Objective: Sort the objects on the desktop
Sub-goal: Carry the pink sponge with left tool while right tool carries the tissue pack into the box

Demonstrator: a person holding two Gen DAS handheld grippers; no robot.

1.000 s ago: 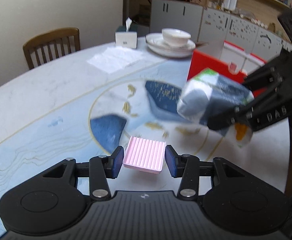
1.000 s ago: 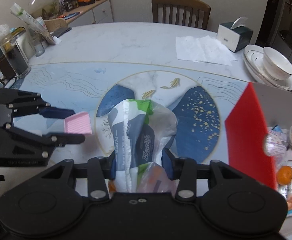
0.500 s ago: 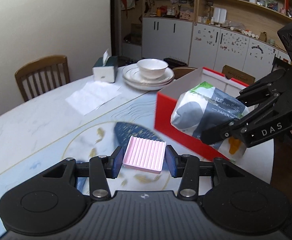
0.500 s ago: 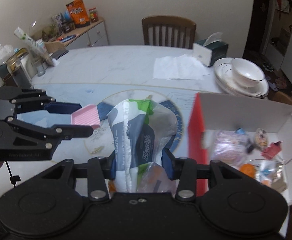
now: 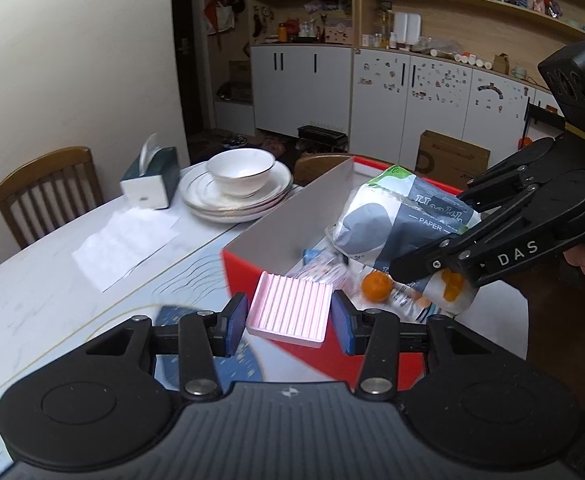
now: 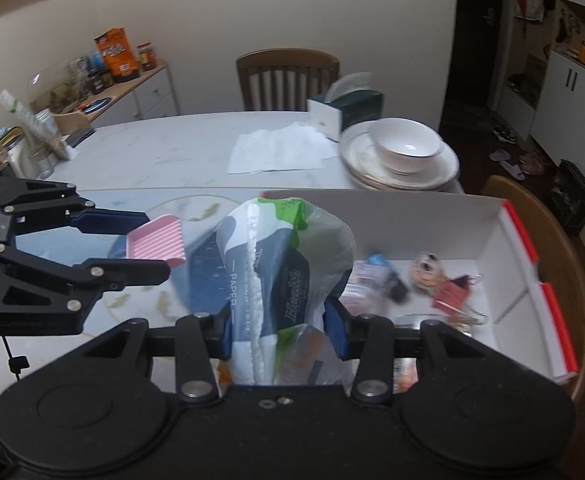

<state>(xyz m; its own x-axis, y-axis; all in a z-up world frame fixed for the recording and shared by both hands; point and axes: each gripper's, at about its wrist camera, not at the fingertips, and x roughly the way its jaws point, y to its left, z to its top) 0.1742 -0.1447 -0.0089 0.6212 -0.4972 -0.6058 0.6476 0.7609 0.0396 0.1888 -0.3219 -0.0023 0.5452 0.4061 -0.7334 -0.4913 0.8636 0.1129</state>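
My left gripper is shut on a pink ridged soap dish and holds it in the air just before the near wall of a red box with a white inside. My right gripper is shut on a paper tissue pack in white, navy and green wrap, held over the box. In the left wrist view the pack hangs over the box's right part. In the right wrist view the soap dish is left of the pack.
The box holds an orange, a red clip and small packets. Stacked plates with a white bowl, a tissue box and a paper sheet lie on the marble table. Wooden chairs stand around it.
Both grippers have moved with their loads from over the table's middle towards the red box. The pack is now over the box and the soap dish is at its near wall.
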